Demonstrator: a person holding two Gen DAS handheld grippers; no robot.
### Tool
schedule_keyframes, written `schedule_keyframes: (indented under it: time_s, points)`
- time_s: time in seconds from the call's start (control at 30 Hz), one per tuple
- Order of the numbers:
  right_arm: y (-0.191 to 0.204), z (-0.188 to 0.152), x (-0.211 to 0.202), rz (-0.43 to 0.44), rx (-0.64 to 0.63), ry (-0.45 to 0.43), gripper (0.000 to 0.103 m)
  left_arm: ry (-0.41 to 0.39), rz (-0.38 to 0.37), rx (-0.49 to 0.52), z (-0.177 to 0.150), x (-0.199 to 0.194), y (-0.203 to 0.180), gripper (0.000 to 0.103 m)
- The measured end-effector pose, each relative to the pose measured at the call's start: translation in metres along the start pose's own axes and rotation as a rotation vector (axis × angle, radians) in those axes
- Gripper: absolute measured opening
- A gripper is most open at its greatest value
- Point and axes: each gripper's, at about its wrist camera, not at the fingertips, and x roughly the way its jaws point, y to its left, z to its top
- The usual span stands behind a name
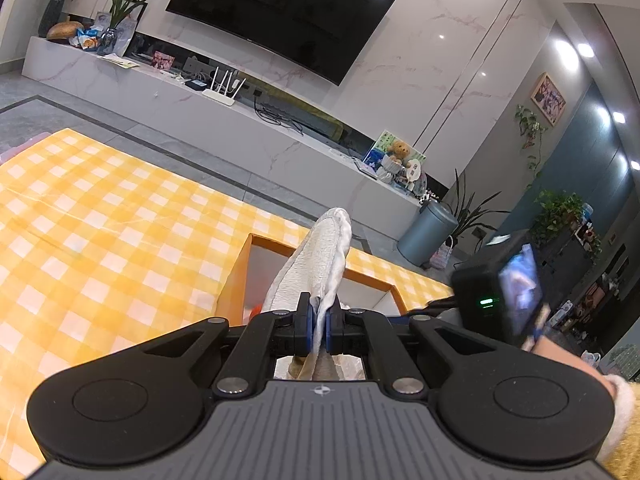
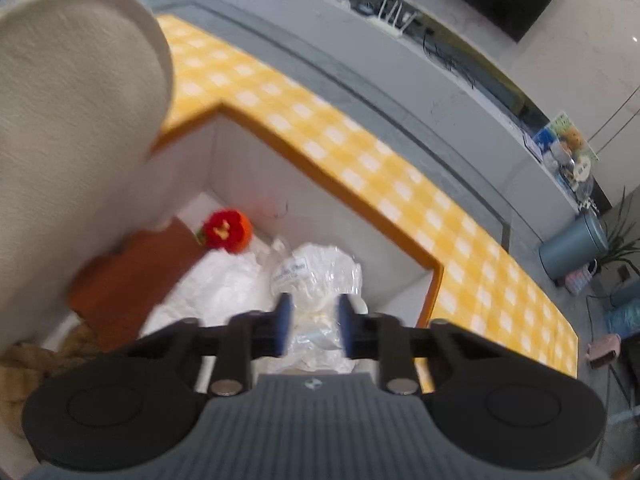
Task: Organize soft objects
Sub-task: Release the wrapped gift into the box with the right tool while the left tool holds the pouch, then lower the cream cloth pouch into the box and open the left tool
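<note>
A white fleecy slipper-like soft item (image 1: 320, 256) is standing up out of the left gripper (image 1: 319, 322), its blue pads pinching the item's lower edge between them; the item is rising toward 12 o'clock over the orange-rimmed box (image 1: 240, 276). In the right wrist view the same pale item (image 2: 76, 112) is filling the 10 o'clock quarter, hanging above the box's near left corner. The right gripper (image 2: 314, 326) is hovering over the box interior with its blue pads parted, nothing touching them; a clear plastic-wrapped white bundle (image 2: 320, 268) is lying directly beyond the gap, whether touched or not cannot be told. Inside the box (image 2: 320, 196), a red knitted flower (image 2: 226, 232) is sitting at 11 o'clock from the bundle, just beside a brown flat piece (image 2: 132, 276) leaning at 9 o'clock; a tan fuzzy cloth (image 2: 28, 364) is bunching at the far 8 o'clock edge. The box is resting on a yellow-and-white checked cloth (image 1: 100, 220) spreading toward 9 o'clock. Beyond it, at 12 o'clock, a white TV bench (image 1: 224, 120) is carrying a router (image 1: 224, 88), with a dark television (image 1: 280, 12) on the wall above. A grey bin (image 1: 428, 232) is standing at 3 o'clock.
</note>
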Motion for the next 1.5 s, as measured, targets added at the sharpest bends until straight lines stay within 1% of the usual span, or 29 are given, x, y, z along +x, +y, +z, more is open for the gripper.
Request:
schedule_keyframes:
  time_s: [0.07, 0.17, 0.23, 0.37, 0.43, 0.53, 0.6, 0.7, 0.8, 0.9, 1.0, 1.03, 1.07, 1.1, 1.17, 1.2, 1.23, 1.3, 1.37, 1.4, 1.43, 1.5]
  points:
    - [0.003, -0.003, 0.020, -0.002, -0.001, 0.051, 0.015, 0.002, 0.009, -0.001, 0.000, 0.001, 0.000, 0.006]
    - [0.003, -0.012, 0.047, -0.051, -0.016, 0.110, 0.014, 0.002, 0.025, 0.014, -0.002, 0.002, -0.001, 0.006]
    - [0.004, -0.018, 0.053, -0.059, -0.012, 0.092, 0.014, 0.003, 0.030, 0.018, -0.002, 0.003, -0.001, 0.006]
    - [0.006, -0.017, 0.052, -0.054, -0.011, 0.098, 0.014, 0.003, 0.032, 0.014, -0.002, 0.003, -0.002, 0.006]
    - [0.002, -0.019, 0.047, -0.044, 0.003, 0.075, 0.014, 0.005, 0.030, 0.017, -0.002, 0.004, -0.004, 0.006]
    - [-0.009, -0.027, 0.028, 0.008, 0.069, 0.004, 0.014, 0.017, 0.007, 0.037, 0.002, 0.008, -0.005, 0.006]
    - [-0.013, -0.033, 0.012, 0.024, 0.064, -0.050, 0.014, 0.015, -0.013, 0.033, 0.006, 0.011, -0.006, 0.006]
    - [-0.020, -0.043, -0.011, 0.050, 0.044, -0.112, 0.014, 0.014, -0.053, 0.036, 0.010, 0.017, -0.010, 0.006]
    - [-0.032, -0.054, -0.029, 0.099, 0.089, -0.193, 0.015, 0.022, -0.116, 0.037, 0.011, 0.027, -0.017, 0.006]
    - [-0.041, -0.063, -0.041, 0.123, 0.127, -0.263, 0.015, 0.058, -0.208, 0.024, 0.011, 0.046, -0.025, 0.006]
    - [-0.052, -0.076, -0.044, 0.142, 0.180, -0.311, 0.015, 0.118, -0.328, -0.014, 0.007, 0.072, -0.029, 0.006]
    - [-0.057, -0.080, -0.044, 0.155, 0.199, -0.317, 0.015, 0.137, -0.340, -0.031, 0.005, 0.081, -0.028, 0.006]
    - [-0.061, -0.084, -0.042, 0.162, 0.215, -0.323, 0.015, 0.153, -0.326, -0.042, 0.003, 0.089, -0.027, 0.006]
    - [-0.064, -0.088, -0.041, 0.167, 0.221, -0.325, 0.015, 0.161, -0.280, -0.034, 0.000, 0.097, -0.027, 0.006]
    - [-0.068, -0.096, -0.040, 0.169, 0.225, -0.331, 0.015, 0.176, -0.140, 0.045, -0.006, 0.111, -0.029, 0.006]
    - [-0.068, -0.098, -0.038, 0.171, 0.227, -0.331, 0.014, 0.194, -0.079, 0.080, -0.010, 0.120, -0.029, 0.006]
    - [-0.070, -0.100, -0.038, 0.175, 0.224, -0.338, 0.014, 0.210, -0.031, 0.092, -0.012, 0.127, -0.028, 0.006]
    - [-0.070, -0.103, -0.038, 0.183, 0.223, -0.354, 0.014, 0.223, 0.051, 0.100, -0.017, 0.135, -0.024, 0.006]
    - [-0.069, -0.104, -0.039, 0.177, 0.211, -0.356, 0.015, 0.234, 0.101, 0.105, -0.017, 0.136, -0.023, 0.008]
    - [-0.068, -0.105, -0.040, 0.167, 0.202, -0.356, 0.015, 0.224, 0.132, 0.126, -0.016, 0.134, -0.026, 0.012]
    - [-0.066, -0.105, -0.042, 0.157, 0.194, -0.361, 0.015, 0.211, 0.182, 0.157, -0.016, 0.130, -0.029, 0.016]
    - [-0.064, -0.106, -0.044, 0.148, 0.185, -0.367, 0.015, 0.184, 0.324, 0.232, -0.019, 0.125, -0.035, 0.029]
